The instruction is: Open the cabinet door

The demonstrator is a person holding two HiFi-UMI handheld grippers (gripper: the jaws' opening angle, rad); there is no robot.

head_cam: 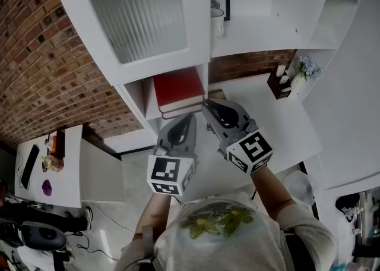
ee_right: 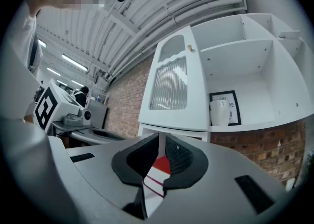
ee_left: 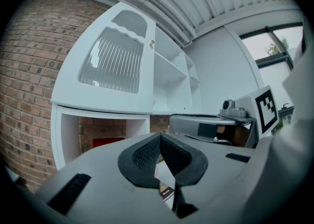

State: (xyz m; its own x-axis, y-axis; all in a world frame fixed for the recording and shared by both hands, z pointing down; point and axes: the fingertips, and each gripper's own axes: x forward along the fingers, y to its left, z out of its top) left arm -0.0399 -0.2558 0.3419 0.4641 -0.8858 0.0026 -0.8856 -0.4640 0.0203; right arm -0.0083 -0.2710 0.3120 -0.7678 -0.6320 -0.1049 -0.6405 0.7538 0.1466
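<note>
Head view: the cabinet door (head_cam: 136, 14) — white frame, ribbed glass pane — sits upper left, above a lower compartment holding a red book (head_cam: 178, 88). Both grippers point level at the cabinet just below the door. The right gripper (head_cam: 206, 103) has its tip at the white upright beside the book; I can't tell whether it touches. The left gripper (head_cam: 190, 119) sits just beside it, lower and to the left. I can't make out whether the door is flush or slightly ajar.

Left gripper view: my jaws are together with nothing in them. The door stands up and to the left, with a small brass knob (ee_left: 152, 43) high on its right edge. No hinges show, so the swing is a guess; the knob's place suggests hinges on the left.

Right gripper view: the jaws are closed to a slit and grip nothing. The white sliver in the slit is, I judge, the upright beyond. A mug (ee_right: 219, 112) stands on the open shelf to the right of the door.

I judge the door stiff and light to swing, its glass fragile and its paint slick. The knob is tiny and a pinch could slip off it — the free right edge near it looks the surer hold.
</note>
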